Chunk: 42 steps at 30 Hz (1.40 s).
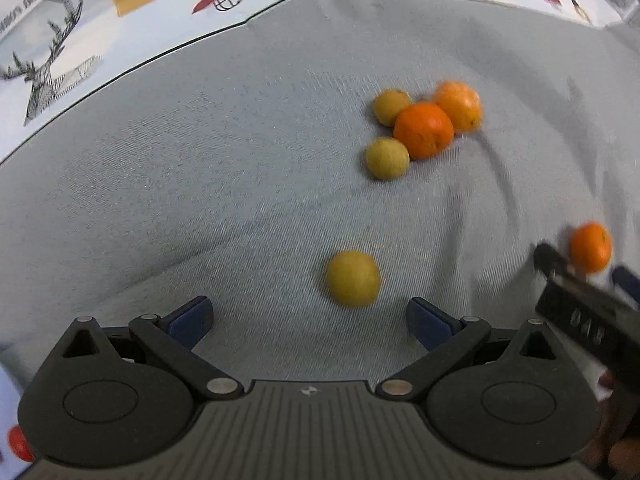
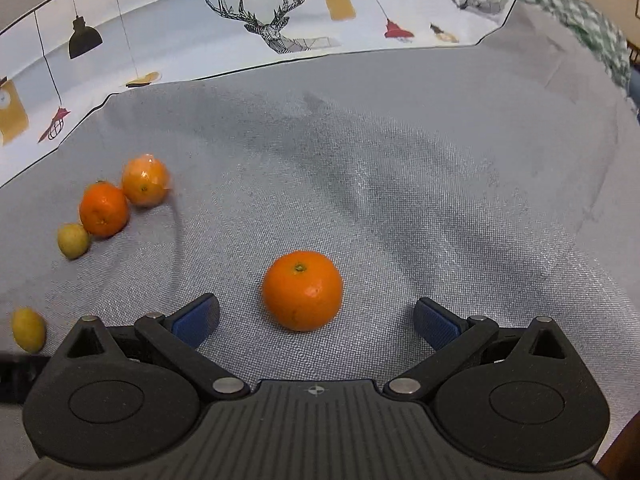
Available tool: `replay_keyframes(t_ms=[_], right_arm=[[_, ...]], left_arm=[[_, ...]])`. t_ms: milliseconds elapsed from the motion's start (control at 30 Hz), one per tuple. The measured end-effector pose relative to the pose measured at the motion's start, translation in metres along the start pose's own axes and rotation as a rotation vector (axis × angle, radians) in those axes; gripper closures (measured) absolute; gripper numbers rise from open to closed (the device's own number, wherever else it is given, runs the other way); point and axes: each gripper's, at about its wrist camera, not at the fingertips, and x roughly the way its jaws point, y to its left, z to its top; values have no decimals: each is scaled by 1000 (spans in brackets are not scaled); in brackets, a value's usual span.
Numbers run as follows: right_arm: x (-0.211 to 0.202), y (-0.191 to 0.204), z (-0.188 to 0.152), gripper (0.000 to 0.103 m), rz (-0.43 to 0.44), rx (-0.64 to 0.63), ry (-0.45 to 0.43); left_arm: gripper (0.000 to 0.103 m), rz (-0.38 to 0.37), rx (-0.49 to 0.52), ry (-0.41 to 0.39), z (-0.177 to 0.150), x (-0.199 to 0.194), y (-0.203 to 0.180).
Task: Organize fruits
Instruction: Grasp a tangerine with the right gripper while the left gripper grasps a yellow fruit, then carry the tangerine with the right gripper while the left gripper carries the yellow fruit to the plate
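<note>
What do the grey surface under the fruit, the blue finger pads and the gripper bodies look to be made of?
Grey surface: woven cloth, matte; weave texture and soft wrinkles show. Blue pads on the right gripper, and those on the left gripper: likely rubber or soft plastic, matte, fine-textured. Gripper body: dark matte plastic apparently, ribbed on top, with metal-looking pivot pins.

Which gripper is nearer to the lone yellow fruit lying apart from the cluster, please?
Left. The left gripper is open with the lone yellow fruit just ahead of its fingertips. The right gripper faces an orange, the yellow fruit off to its left.
</note>
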Motion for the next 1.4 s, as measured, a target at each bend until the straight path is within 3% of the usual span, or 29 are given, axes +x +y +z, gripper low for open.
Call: replay_keyframes(t_ms=[67, 100, 133, 167, 200, 233, 433, 600, 800, 900, 1100, 1400], right_arm=[[0, -1, -1, 1, 4, 2, -2], [1, -2, -1, 1, 4, 0, -4], [0, -3, 0, 10, 4, 1, -7], [-3, -4, 0, 23, 1, 3, -24], [-9, -4, 0, 61, -2, -3, -55], [-12, -3, 0, 65, 0, -12, -70], [-18, -13, 4, 65, -20, 45, -114], [-24, -20, 5, 65, 1, 86, -173], [-47, -18, 5, 65, 11, 59, -244], [-85, -23, 3, 65, 34, 77, -251], [-200, -15, -24, 65, 261, -33, -307], [-350, 32, -91, 65, 630, -253, -268]], left_arm=[[3, 1, -13, -15, 1, 0, 1], [19, 8, -13, -39, 1, -2, 0], [47, 10, 5, -70, 0, -7, -2], [69, 1, 37, -84, 0, -11, -6], [76, 0, 65, -84, 0, -14, -11], [76, 4, 77, -91, -1, -17, -13], [76, -28, 93, -135, -13, -48, -11], [76, -30, 52, -184, -29, -110, 4], [76, 40, 7, -230, -82, -193, 42], [76, 66, -14, -248, -121, -231, 66], [76, 88, -82, -272, -193, -286, 103], [76, 79, -203, -338, -301, -344, 148]])
